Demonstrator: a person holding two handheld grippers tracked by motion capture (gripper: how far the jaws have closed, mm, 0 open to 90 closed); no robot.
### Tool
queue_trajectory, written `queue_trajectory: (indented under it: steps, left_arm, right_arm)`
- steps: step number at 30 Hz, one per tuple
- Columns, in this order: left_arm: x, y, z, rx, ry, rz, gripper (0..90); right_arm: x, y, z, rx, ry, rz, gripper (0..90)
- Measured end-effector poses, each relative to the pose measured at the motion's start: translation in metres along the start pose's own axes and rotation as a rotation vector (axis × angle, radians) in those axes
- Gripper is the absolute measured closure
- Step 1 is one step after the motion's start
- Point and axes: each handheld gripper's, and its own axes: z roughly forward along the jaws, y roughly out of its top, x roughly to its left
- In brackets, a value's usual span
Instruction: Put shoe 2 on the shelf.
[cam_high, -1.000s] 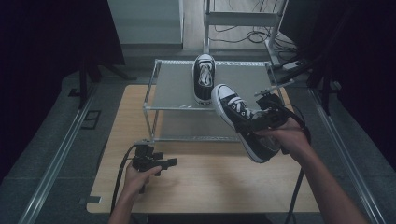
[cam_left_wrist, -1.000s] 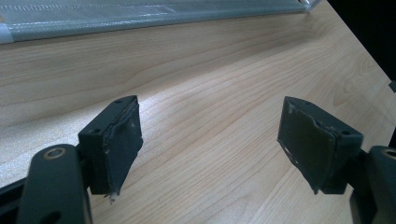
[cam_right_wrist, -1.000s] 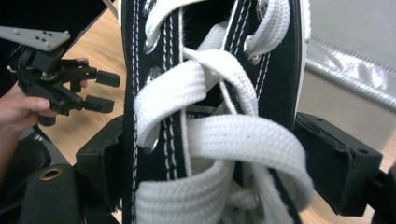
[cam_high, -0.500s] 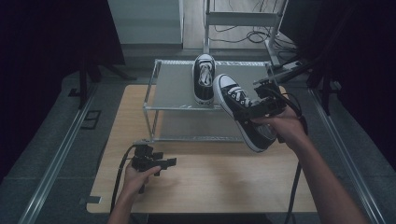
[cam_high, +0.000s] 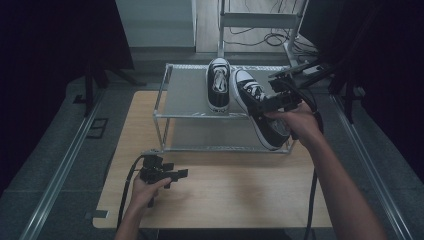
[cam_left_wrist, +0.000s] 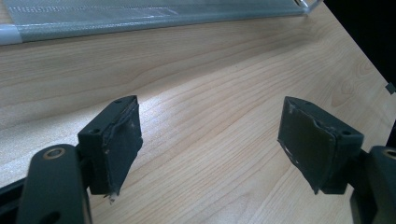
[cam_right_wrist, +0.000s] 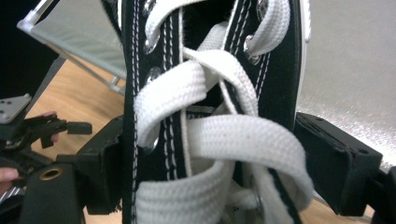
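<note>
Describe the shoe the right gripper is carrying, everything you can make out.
The held shoe is a black canvas-looking sneaker with white laces, white stitching, metal eyelets and a white toe cap. The right gripper is shut on its laced upper, a jaw on each side. In the high view it hangs tilted, toe over the rack top beside the other shoe, heel lower, past the shelf's front edge. Whether its toe touches the shelf or that shoe cannot be told.

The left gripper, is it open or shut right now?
Open. The left gripper has its jaws wide apart, with bare wooden table between them.
</note>
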Motion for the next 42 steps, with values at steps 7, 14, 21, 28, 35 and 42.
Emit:
queue_trajectory:
  steps: [7,14,21,28,35,42]
  left_arm:
    - [0.001,0.0,0.0,-0.002,0.002,-0.004,21.6]
    - [0.001,-0.001,0.0,-0.002,0.002,-0.004,21.6]
    - [0.002,-0.001,-0.001,-0.003,0.001,-0.005,21.6]
    - [0.002,-0.001,-0.001,-0.002,-0.003,-0.001,21.6]
    - [0.002,-0.001,-0.003,-0.007,-0.004,-0.008,21.6]
    - [0.002,-0.001,-0.004,-0.013,-0.008,-0.01,21.7]
  right_arm:
    - [-0.005,0.011,0.004,-0.003,-0.027,0.033,17.0]
    - [-0.008,0.02,0.007,0.001,-0.06,0.073,17.1]
    - [-0.008,0.033,0.012,0.003,-0.082,0.109,17.1]
    - [-0.007,0.047,0.018,0.01,-0.107,0.138,17.2]
    - [-0.007,0.06,0.027,0.01,-0.131,0.2,17.2]
    - [-0.009,0.073,0.036,0.014,-0.147,0.26,17.1]
